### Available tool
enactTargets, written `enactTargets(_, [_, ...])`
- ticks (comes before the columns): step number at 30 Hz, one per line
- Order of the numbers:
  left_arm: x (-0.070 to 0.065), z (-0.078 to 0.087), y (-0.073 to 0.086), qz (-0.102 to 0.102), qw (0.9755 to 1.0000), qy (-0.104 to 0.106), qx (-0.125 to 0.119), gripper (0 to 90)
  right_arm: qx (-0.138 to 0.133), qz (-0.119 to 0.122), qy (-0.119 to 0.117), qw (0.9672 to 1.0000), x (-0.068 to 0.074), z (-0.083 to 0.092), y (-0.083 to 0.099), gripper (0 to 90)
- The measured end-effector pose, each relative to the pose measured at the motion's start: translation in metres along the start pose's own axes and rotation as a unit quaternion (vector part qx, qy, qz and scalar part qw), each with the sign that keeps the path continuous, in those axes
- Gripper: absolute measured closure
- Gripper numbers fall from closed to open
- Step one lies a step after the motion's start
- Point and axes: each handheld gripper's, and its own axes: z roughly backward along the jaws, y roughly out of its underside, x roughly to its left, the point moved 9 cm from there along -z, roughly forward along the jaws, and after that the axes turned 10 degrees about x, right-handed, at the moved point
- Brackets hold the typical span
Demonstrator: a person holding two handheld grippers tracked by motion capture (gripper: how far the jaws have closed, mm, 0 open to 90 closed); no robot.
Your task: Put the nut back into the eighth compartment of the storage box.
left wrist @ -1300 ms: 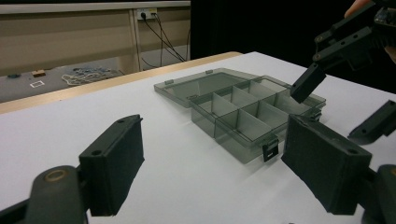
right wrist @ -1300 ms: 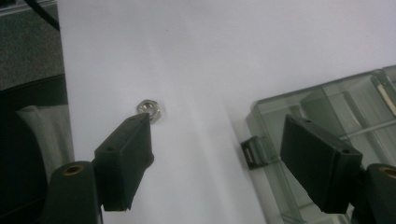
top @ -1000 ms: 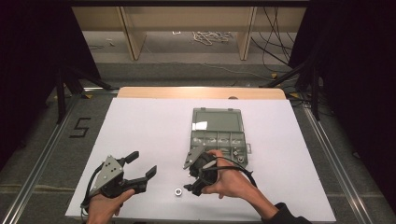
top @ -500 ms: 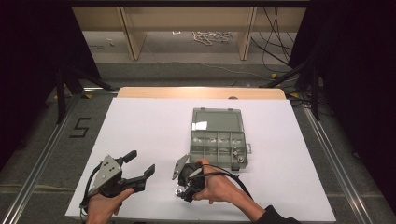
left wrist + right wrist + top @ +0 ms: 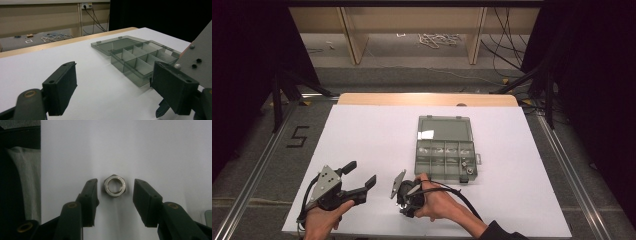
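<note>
A steel hex nut [image 5: 114, 185] lies flat on the white desk [image 5: 372, 145], hole facing up, on the person's side of the compartment box [image 5: 445, 159] and a little toward its left corner. The right claw [image 5: 114, 195] points straight down over it, so the two black pads stand either side of the nut. Its jaws have just been closing and stand about half open, with a slim gap left on each side; nothing is gripped yet. Coming from above suits a thing this low and flat, since the pads can meet opposite faces of the hexagon rather than its corners.

The box sits with its clear lid folded back, away from the person, so the compartments are open to receive parts; a couple of small metal pieces already rest in the near right cells. The left claw [image 5: 358, 176] hovers well left of the box, jaws wide and empty, apparently kept out of the way.
</note>
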Motion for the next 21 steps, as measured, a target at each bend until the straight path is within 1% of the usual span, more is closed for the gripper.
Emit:
enactTargets(2, [0.000,0.000,0.000,0.000,1.0000,0.000,0.000,19.5,0.005,-0.001,0.001,1.0000,-0.001,-0.002,0.000,58.8])
enactTargets(3, [0.000,0.000,0.000,0.000,1.0000,0.000,0.000,19.5,0.005,-0.010,0.000,0.9999,-0.001,-0.002,0.000,60.5])
enactTargets(4, [0.000,0.000,0.000,0.002,1.0000,-0.001,0.000,19.5,0.005,-0.001,0.002,1.0000,-0.002,-0.003,0.000,61.3])
enactTargets(7, [0.000,0.000,0.000,0.002,1.0000,-0.001,0.000,19.5,0.004,-0.002,-0.003,1.0000,-0.001,-0.005,-0.001,64.9])
enactTargets(8, [0.000,0.000,0.000,0.002,1.0000,-0.001,0.000,19.5,0.006,-0.008,-0.008,0.9999,0.001,-0.004,-0.001,66.7])
enactTargets(9, [0.000,0.000,0.000,0.002,1.0000,-0.001,0.000,19.5,0.008,0.001,-0.008,0.9999,0.000,-0.004,-0.001,67.9])
enactTargets(10, [0.000,-0.001,0.000,0.002,1.0000,0.003,-0.003,19.5,0.007,0.001,-0.009,0.9999,0.001,-0.004,-0.001,69.6])
enactTargets(13, [-0.001,0.000,0.000,0.002,1.0000,0.001,-0.001,19.5,0.007,0.003,-0.008,0.9999,0.001,-0.004,-0.002,70.2])
enactTargets(14, [0.000,0.000,0.000,0.002,1.0000,0.000,0.000,19.5,0.007,0.002,-0.004,1.0000,0.000,-0.004,-0.002,70.2])
enactTargets(15, [-0.001,0.000,0.000,0.000,1.0000,0.001,0.000,19.5,0.010,0.001,-0.005,0.9999,0.000,-0.003,-0.001,70.2])
enactTargets(16, [0.000,0.000,0.000,0.000,1.0000,0.001,0.000,19.5,0.007,0.002,-0.003,1.0000,-0.001,-0.002,-0.001,70.2])
enactTargets(17, [0.000,0.000,0.000,0.000,1.0000,0.001,0.000,19.5,0.006,-0.007,-0.006,0.9999,-0.001,0.001,0.000,70.2])
enactTargets(18, [0.000,0.000,0.000,0.001,1.0000,0.001,0.000,19.5,0.002,-0.001,-0.001,1.0000,-0.003,0.002,0.000,70.2])
enactTargets(20, [-0.001,-0.001,0.000,0.001,1.0000,0.004,-0.004,19.5,0.000,-0.008,0.002,1.0000,-0.007,0.008,0.003,70.2])
enactTargets(21, [-0.001,0.000,0.000,0.001,1.0000,0.002,-0.003,19.5,0.000,-0.010,0.002,1.0000,-0.009,0.011,0.004,70.2])
